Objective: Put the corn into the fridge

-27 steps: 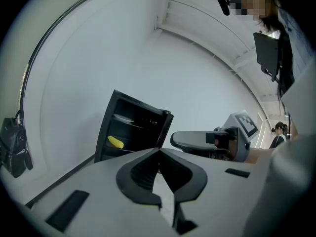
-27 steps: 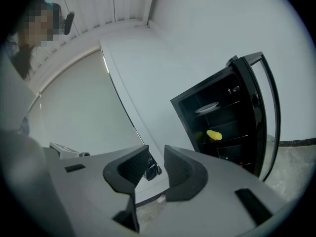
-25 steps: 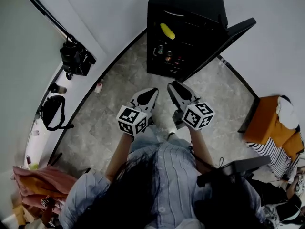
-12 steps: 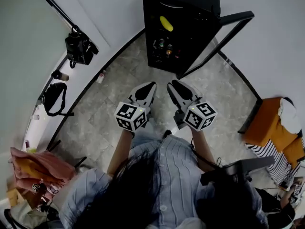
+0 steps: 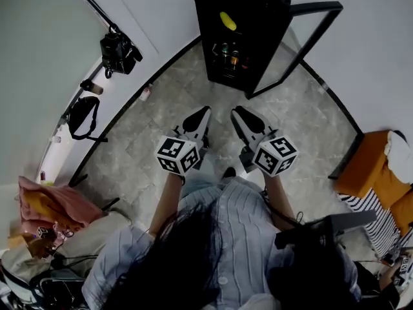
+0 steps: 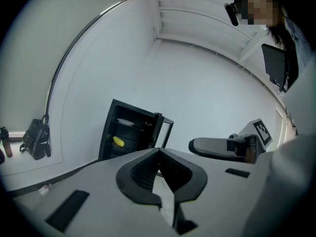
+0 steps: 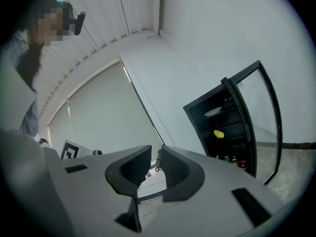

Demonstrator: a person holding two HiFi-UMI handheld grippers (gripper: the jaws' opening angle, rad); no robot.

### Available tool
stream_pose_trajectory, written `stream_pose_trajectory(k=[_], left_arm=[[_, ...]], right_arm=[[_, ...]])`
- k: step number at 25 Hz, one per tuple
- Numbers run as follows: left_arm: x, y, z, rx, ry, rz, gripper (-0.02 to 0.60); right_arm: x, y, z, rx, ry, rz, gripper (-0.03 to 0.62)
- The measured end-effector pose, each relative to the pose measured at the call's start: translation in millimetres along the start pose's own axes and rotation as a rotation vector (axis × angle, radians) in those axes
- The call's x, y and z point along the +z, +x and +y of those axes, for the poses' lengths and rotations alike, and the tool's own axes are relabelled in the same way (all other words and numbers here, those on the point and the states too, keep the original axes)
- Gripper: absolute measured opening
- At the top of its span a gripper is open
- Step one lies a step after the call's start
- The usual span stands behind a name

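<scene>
- While both are held side by side, pointing the same way, the left gripper (image 5: 204,112) has its jaws shut tip to tip w/ nothing btwn them.
- Right gripper (image 5: 237,113), just beside the left one: jaws have just been closing. A narrow gap shows btwn them and nothing sits in it, so it's empty.
- Below both: grey stone-tile floor (image 5: 161,128). Behind them: the person's light-blue striped shirt (image 5: 239,237).
- Ahead of both grippers, well apart from them: small black fridge (image 5: 274,31). Its black-framed glass door (image 5: 316,6) is swung open, on the right gripper's side.
- Yellow corn cob (image 5: 228,20) lies on a shelf inside the fridge, straight ahead and not touched by either gripper.
- One shelf below the corn: a row of small drink cans (image 5: 229,49); can't tell what kind.
- Off to the left gripper's side, by the wall: black camera on a slanted pole (image 5: 119,47), w/ a black bag (image 5: 82,113) lower down.
- Off to the right gripper's side, well apart: orange cushion (image 5: 368,166).
</scene>
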State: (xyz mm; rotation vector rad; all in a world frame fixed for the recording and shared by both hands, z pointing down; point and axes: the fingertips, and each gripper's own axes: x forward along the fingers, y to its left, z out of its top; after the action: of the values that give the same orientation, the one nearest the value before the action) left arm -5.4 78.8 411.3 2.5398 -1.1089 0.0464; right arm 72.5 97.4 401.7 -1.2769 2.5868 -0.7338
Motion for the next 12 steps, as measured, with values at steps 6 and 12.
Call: stream_pose_trajectory(k=[6,12], left_arm=[[-19.5,-17.0,-36.7,0.017,0.008,0.002,0.006],[-33.9,-31.5,-61.6,0.033,0.018,0.004,0.006]], right_arm=[[-14.0,-33.2,17.7,0.061,0.003,0.022,0.055],[-23.5,-55.1,28.7,0.089,-0.008,0.030,0.048]])
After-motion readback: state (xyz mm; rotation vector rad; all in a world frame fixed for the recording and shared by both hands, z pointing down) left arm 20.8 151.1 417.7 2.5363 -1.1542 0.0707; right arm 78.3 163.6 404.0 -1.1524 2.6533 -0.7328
